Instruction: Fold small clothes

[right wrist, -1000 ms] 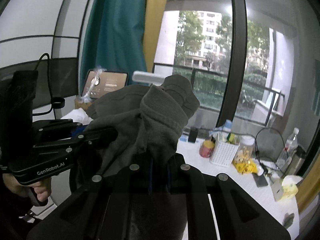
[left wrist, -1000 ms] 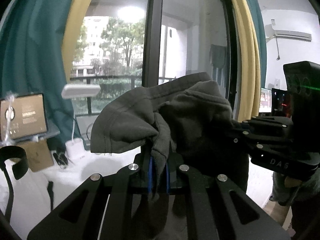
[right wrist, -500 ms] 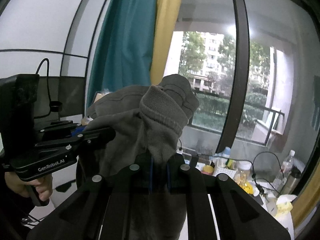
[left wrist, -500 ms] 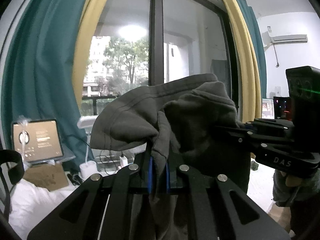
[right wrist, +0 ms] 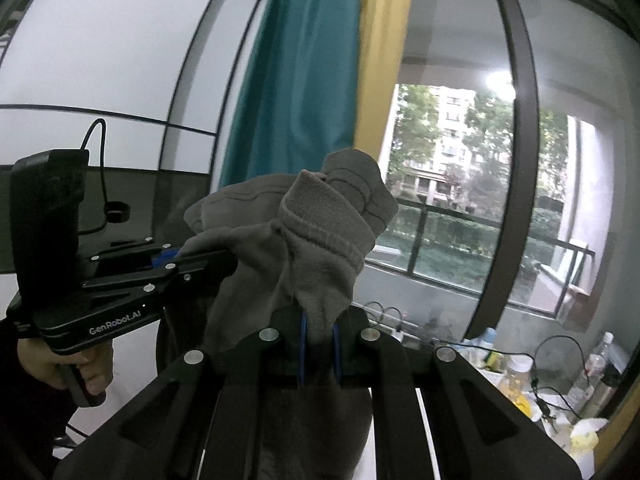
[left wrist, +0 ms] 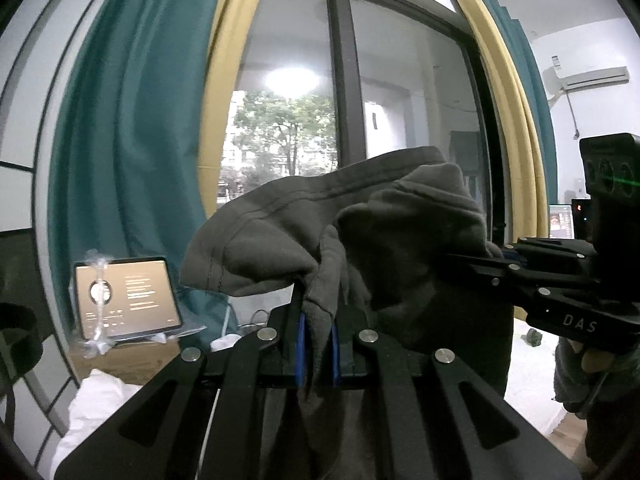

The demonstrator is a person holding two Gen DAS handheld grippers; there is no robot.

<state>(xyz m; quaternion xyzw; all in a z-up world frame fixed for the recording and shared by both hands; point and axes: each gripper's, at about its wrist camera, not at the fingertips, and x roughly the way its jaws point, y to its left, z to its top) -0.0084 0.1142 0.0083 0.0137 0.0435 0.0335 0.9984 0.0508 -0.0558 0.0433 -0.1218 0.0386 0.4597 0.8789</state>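
While both jaws pinch it, grey garment bunches above — airborne.

Plain grey garment, teal curtain, yellow curtain, black grippers

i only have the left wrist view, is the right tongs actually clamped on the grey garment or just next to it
Observer: Clamped. In the right wrist view the right tongs pinch a ribbed hem of the grey garment between blue pads.
Operator: what's below on that side
Observer: A cluttered table with plastic bottles at lower right.
Operator: my left tongs visible from there
Observer: Yes, the left tongs reach in from the left, tips buried in the cloth.
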